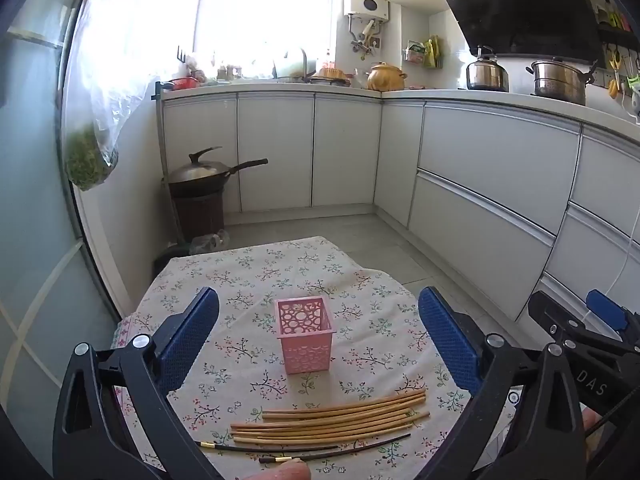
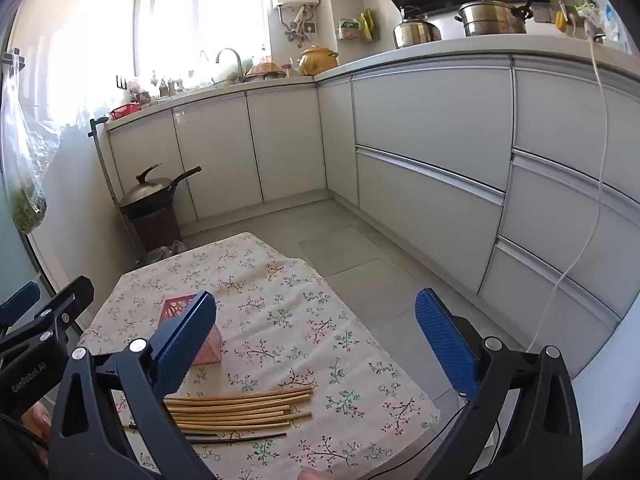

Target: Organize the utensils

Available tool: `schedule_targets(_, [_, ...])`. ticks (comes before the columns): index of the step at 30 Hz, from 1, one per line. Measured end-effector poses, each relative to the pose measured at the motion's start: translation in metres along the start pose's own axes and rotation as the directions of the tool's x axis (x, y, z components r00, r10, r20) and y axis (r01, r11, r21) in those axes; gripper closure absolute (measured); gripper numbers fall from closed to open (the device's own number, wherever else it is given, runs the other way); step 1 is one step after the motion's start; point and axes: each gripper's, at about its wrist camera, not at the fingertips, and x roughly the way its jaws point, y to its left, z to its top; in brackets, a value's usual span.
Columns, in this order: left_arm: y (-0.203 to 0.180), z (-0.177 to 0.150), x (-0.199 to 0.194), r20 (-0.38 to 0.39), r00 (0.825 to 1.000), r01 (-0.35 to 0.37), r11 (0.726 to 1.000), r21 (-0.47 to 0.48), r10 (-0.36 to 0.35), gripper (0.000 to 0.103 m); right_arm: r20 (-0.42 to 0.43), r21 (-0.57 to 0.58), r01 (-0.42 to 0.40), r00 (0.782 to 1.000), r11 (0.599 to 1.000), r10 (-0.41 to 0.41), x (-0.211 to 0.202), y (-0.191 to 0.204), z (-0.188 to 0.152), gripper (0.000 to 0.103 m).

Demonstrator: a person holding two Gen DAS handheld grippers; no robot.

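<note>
Chopsticks (image 1: 336, 416) lie loose nr pink basket (image 1: 305, 334); left gripper (image 1: 318, 340) & right gripper (image 2: 316, 344) both spread, empty.

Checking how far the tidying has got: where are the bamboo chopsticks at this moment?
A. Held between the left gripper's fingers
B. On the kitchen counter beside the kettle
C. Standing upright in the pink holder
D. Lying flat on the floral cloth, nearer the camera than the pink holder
D: the bamboo chopsticks lie side by side on the floral tablecloth, apart from the pink holder, which stands with no chopsticks showing in it.
</note>
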Motion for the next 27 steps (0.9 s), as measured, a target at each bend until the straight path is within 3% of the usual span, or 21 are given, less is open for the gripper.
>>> schedule_targets(27, [0.0022,-0.0028,0.0071,-0.019,1.0,0.008,1.0,-0.006,-0.008,0.007,-0.028,0.0,0.005,1.0,1.0,-0.005,0.0074,0.0012,-0.0075,0.006])
